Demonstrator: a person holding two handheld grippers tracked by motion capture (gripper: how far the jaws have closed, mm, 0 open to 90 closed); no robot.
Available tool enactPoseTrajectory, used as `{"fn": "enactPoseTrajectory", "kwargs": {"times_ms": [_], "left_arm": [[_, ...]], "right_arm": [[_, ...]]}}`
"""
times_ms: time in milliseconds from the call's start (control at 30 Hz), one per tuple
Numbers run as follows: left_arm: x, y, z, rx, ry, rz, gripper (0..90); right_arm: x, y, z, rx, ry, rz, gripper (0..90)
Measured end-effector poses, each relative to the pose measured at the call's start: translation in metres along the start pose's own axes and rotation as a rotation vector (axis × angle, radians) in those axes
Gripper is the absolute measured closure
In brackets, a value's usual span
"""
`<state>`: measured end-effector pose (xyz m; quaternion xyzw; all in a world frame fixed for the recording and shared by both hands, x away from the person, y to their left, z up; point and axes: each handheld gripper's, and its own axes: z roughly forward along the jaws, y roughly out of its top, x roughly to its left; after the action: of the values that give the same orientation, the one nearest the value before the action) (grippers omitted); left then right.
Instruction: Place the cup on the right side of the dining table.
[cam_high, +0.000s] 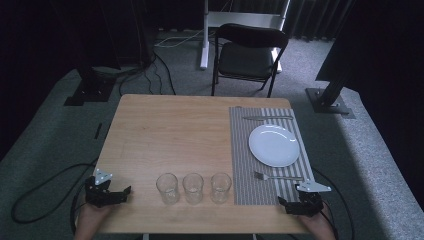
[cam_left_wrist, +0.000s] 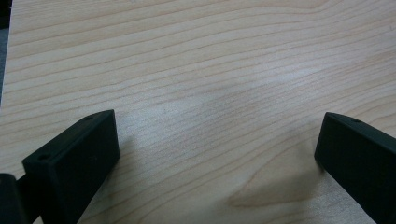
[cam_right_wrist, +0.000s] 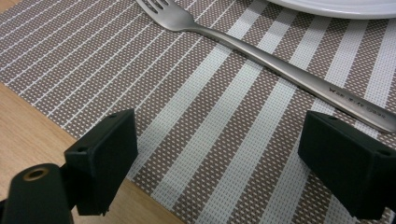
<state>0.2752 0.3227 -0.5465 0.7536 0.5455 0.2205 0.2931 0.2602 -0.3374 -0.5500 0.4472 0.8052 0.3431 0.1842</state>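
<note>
— Claw status?
— Left claw (cam_high: 121, 193) and right claw (cam_high: 283, 202): both spread, empty, bottom of frame.
— Glasses (cam_high: 193, 188)?
— Lower centre of desk (cam_high: 165, 125). Likely fragile, slippery; grip mid-wall.

Wooden table (cam_high: 170, 130): three empty glasses (cam_high: 193, 188) in a row at near edge. Striped placemat (cam_high: 242, 150) at right holds white plate (cam_high: 274, 145), knife (cam_high: 267, 118) beyond, fork (cam_high: 277, 176) nearer.

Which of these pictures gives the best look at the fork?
The right gripper view: the fork lies close up on the striped placemat, tines and handle engraving visible. The high view shows it small, beside the plate. The left gripper view faces bare wood.
</note>
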Motion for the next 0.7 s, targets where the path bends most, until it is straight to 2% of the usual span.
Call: {"fn": "enactPoseTrajectory", "kwargs": {"times_ms": [500,700], "left_arm": [[0.0006,0.0004,0.0004,0.0,-0.01,0.011,0.3],[-0.0019,-0.0011,-0.0012,0.0,0.017,-0.018,0.3]], "right_arm": [[0.0004,0.0024,0.0004,0.018,-0.001,-0.001,11.2],[0.0003,0.0044,0.0006,0.033,-0.001,0.0,11.2]]}}
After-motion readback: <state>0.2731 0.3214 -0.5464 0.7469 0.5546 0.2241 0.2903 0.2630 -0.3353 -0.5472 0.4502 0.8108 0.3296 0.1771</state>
